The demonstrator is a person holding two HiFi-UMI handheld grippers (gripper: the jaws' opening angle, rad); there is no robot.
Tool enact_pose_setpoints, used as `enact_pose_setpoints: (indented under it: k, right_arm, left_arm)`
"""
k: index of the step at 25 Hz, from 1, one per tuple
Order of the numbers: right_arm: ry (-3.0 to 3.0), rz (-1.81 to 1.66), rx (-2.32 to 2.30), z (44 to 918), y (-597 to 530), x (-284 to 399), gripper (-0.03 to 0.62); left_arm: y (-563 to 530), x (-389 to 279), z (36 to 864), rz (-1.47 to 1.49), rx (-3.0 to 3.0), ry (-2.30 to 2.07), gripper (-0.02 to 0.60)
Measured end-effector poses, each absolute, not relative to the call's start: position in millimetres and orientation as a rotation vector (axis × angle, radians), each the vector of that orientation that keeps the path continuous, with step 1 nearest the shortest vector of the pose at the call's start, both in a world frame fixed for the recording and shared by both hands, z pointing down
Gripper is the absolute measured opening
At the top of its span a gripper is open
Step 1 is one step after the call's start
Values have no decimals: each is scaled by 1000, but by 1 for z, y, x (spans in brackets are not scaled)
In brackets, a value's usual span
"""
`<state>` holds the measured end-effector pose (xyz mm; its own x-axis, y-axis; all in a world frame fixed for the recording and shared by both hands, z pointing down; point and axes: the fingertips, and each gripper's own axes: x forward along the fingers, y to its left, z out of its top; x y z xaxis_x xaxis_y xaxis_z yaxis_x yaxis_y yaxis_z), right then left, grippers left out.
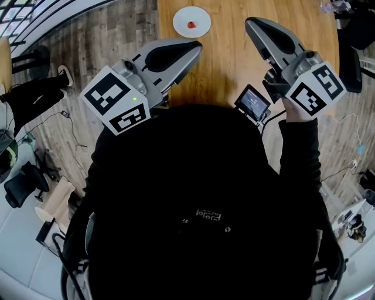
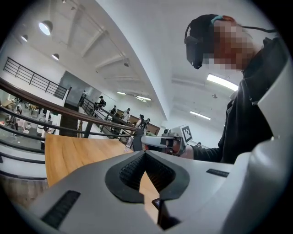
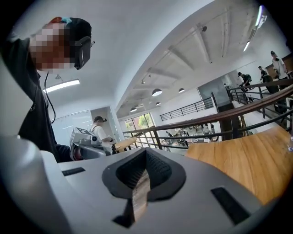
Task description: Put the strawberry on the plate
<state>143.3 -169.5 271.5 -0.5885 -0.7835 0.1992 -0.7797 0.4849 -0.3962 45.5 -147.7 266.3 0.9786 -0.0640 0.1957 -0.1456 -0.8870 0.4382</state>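
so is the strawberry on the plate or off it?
On the plate: head view shows the red strawberry sitting near the middle of it.

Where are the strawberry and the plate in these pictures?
strawberry (image 1: 191, 24): head view, middle of the red fruit.
plate (image 1: 203, 16): head view, bare white part right of the fruit.

My left gripper (image 1: 197, 47) sits at eleven o'clock and my right gripper (image 1: 249, 23) at one o'clock. Both point ahead, nearly level, jaws closed tip to tip, gripping nothing.
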Motion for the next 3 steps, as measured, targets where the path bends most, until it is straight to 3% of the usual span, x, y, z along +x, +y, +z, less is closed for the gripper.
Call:
enact_pose_setpoints:
  k: [3]
  right_arm:
    - [2696, -717, -1434, 271, -157, 137, 17]
  left_arm:
    - [-138, 36, 269, 257, 2652, -161, -2]
